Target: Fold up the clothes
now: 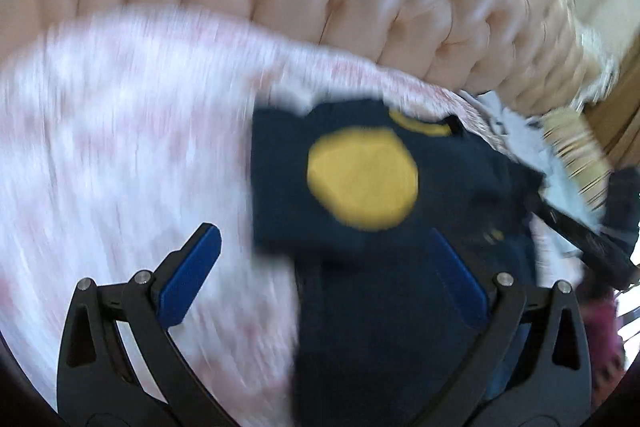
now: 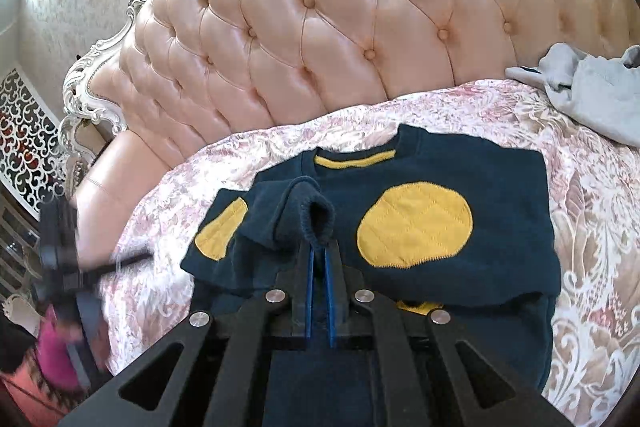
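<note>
A navy sweater (image 2: 460,171) with yellow quilted patches (image 2: 414,223) lies flat on the bed, collar toward the headboard. My right gripper (image 2: 318,247) is shut on the ribbed cuff of one sleeve (image 2: 316,215), which is lifted and drawn across the sweater's body. The left wrist view is motion-blurred. In it my left gripper (image 1: 320,255) is open, with one blue pad (image 1: 188,275) over the bedspread and the other over the sweater (image 1: 360,307). It holds nothing. The left gripper also shows as a dark blur (image 2: 68,267) at the left edge of the right wrist view.
A pink floral bedspread (image 2: 592,227) covers the bed in front of a tufted pink headboard (image 2: 340,27). A crumpled grey garment (image 2: 592,91) lies at the far right near the headboard. A person's pink clothing (image 2: 56,355) shows at the lower left.
</note>
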Demonstrator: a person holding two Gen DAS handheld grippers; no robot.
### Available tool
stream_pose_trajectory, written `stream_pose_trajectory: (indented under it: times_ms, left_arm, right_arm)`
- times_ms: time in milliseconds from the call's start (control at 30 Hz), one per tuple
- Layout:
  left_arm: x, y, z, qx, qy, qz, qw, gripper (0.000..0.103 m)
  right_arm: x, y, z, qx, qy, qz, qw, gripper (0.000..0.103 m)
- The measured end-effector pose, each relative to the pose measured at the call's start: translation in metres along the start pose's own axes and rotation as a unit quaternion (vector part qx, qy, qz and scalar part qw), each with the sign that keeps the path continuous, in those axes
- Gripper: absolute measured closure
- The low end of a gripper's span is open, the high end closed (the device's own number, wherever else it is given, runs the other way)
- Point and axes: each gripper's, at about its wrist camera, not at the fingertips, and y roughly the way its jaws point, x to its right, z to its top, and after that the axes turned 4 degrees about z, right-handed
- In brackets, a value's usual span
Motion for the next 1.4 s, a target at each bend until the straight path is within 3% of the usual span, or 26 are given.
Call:
stream_pose_trajectory:
  times_ms: [67, 200, 500, 667, 767, 833, 1000, 1167, 1267, 1400]
  left_arm:
    - [-0.015, -0.007, -0.008, -0.003, -0.04, -0.021, 0.999, 0.0]
    - [-0.008, 0.006, -0.006, 0.003, -0.061, -0.037, 0.9974, 0.0]
    - [0.01, 0.033, -0.002, 0.017, -0.108, -0.074, 0.9913, 0.0]
    - [0.028, 0.046, 0.005, 0.019, -0.099, -0.091, 0.9908, 0.0]
    - [0.023, 0.057, 0.006, 0.007, -0.121, -0.095, 0.988, 0.0]
    - [0.024, 0.044, 0.004, 0.021, -0.128, -0.099, 0.9866, 0.0]
    - [0.047, 0.0, -0.009, 0.069, -0.076, -0.116, 0.9879, 0.0]
    - [0.046, 0.029, -0.006, 0.039, -0.092, -0.161, 0.9819, 0.0]
    - [0.033, 0.052, 0.001, 0.018, -0.116, -0.147, 0.9821, 0.0]
    - [0.016, 0.05, 0.007, 0.043, -0.124, -0.125, 0.9834, 0.0]
  right_arm:
    - [-0.004, -0.003, 0.006, 0.001, 0.005, 0.014, 1.0, 0.098]
    - [-0.02, -0.01, 0.018, -0.001, -0.012, 0.016, 1.0, 0.098]
    - [-0.015, -0.023, 0.028, 0.012, -0.009, 0.013, 1.0, 0.098]
    - [-0.008, -0.024, 0.029, 0.016, -0.003, 0.01, 1.0, 0.098]
    - [-0.003, -0.028, 0.03, 0.022, 0.001, 0.009, 1.0, 0.098]
    - [-0.002, -0.03, 0.03, 0.023, 0.001, 0.01, 1.0, 0.098]
    - [-0.001, -0.029, 0.028, 0.021, -0.002, 0.014, 1.0, 0.098]
    - [-0.003, -0.035, 0.03, 0.032, -0.003, 0.017, 0.999, 0.098]
    - [-0.007, -0.04, 0.032, 0.034, -0.011, 0.015, 0.999, 0.098]
    - [-0.006, -0.047, 0.035, 0.044, -0.009, 0.012, 0.999, 0.098]
